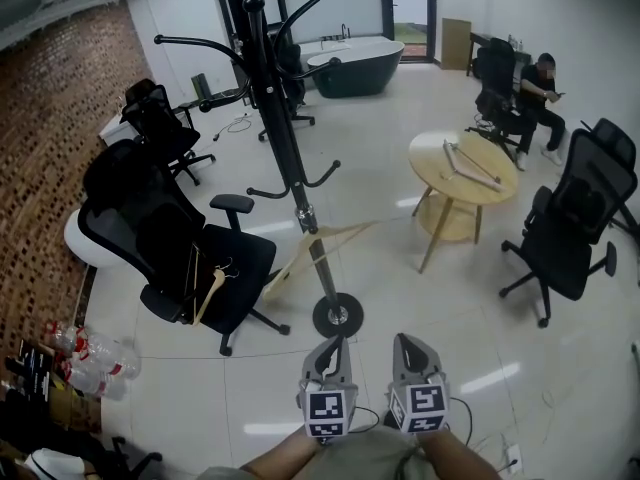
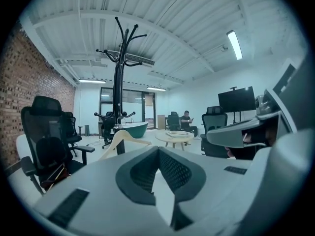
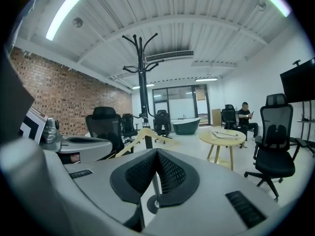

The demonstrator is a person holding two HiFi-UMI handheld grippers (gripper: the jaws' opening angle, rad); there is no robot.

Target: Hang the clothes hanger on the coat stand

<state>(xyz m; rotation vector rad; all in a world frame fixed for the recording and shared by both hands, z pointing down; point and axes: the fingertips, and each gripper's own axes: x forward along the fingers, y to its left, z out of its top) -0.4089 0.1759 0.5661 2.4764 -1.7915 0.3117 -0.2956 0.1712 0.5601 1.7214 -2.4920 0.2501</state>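
No text, label, brand, number or sign can be read anywhere.

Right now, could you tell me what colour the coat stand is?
The coat stand is black, clearest in the head view.

Floor: pale glossy tiles. We list as standing on it:
- the coat stand, on its round base
- a left office chair and a right office chair, both black
- a round wooden table
- a dark bathtub, far back
- clear bottles, bunched near the brick wall

On the table top we count pale wooden pieces, lying flat. On the left chair's seat lies a wooden hanger. A second hanger rests low against the stand's pole.
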